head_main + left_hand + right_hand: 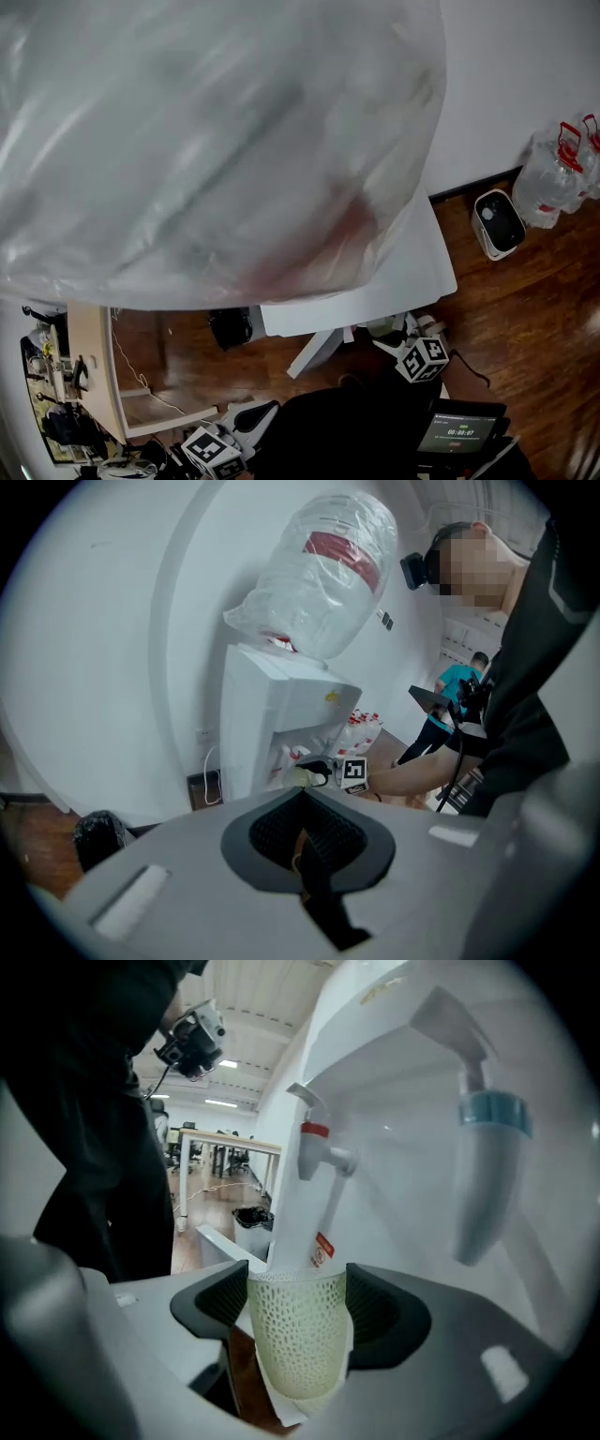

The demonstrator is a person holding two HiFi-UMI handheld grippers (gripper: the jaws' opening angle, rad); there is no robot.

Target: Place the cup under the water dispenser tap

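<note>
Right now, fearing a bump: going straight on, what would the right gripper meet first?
Likely the red tap on the water dispenser, just ahead of the cup held between its fingers; depth is unclear.

The head view looks steeply down from just above the water bottle (206,141), which fills its upper left, onto the dispenser (412,267) top. The left gripper view stands back, facing the whole dispenser side-on, with the right gripper (314,774) at centre. The right gripper view sits close under the taps (319,1143), looking up.
</note>
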